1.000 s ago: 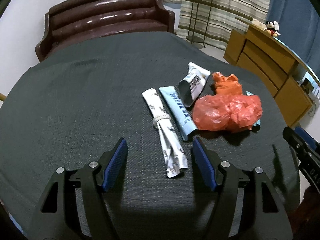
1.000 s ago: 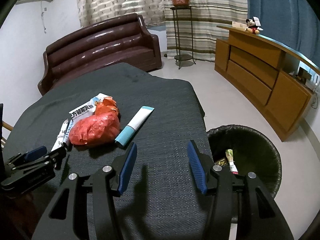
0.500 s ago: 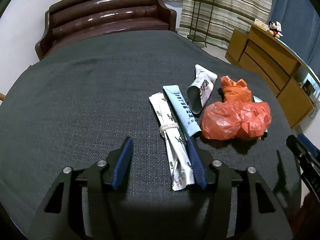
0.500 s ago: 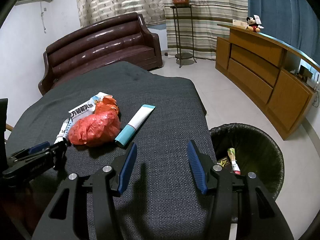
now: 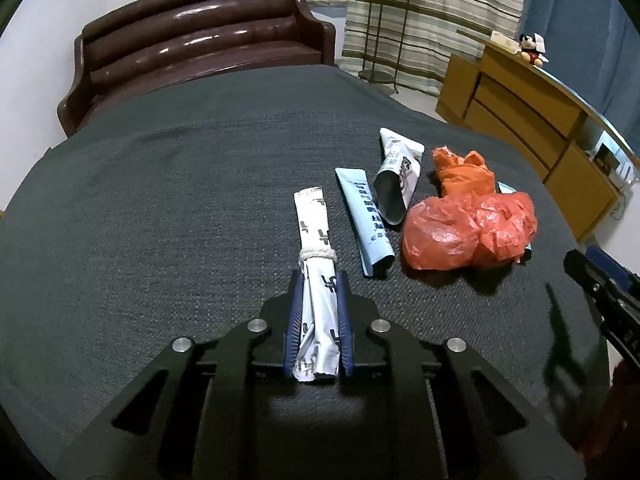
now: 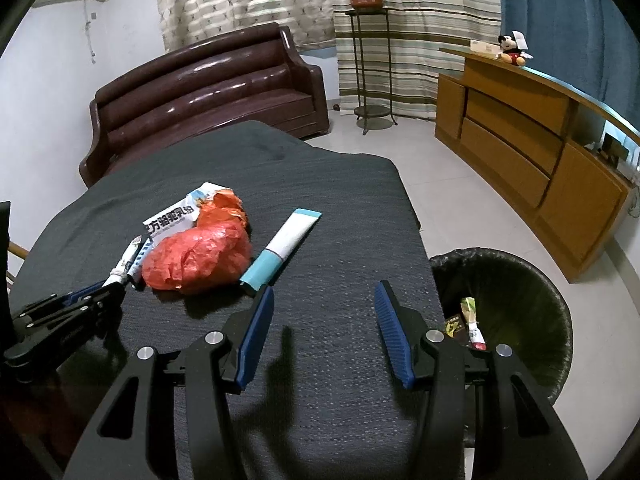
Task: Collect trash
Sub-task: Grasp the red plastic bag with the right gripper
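Left gripper (image 5: pixel 318 312) pinching tied paper wrapper (image 5: pixel 316 264) between its pads; right gripper (image 6: pixel 324 332) spread, trash bin (image 6: pixel 516 312) at its right.

Your left gripper (image 5: pixel 318 280) has its blue pads (image 5: pixel 294 320) pressed against both sides of the white paper wrapper (image 5: pixel 314 236), which is tied around its middle with a white band and lies lengthwise on the dark grey tablecloth (image 5: pixel 160 208). Just right of the wrapper you see a light blue tube (image 5: pixel 366 220), and beside that a white squeezed tube (image 5: pixel 398 176) with its open end facing you. Further right sit a crumpled red plastic bag (image 5: pixel 468 232) and, behind it, an orange bag (image 5: pixel 464 174), touching each other. The tip of your right gripper (image 5: pixel 600 292) shows at the right edge; you cannot tell its jaw state from here. A brown sofa (image 5: pixel 192 52) stands beyond the table.
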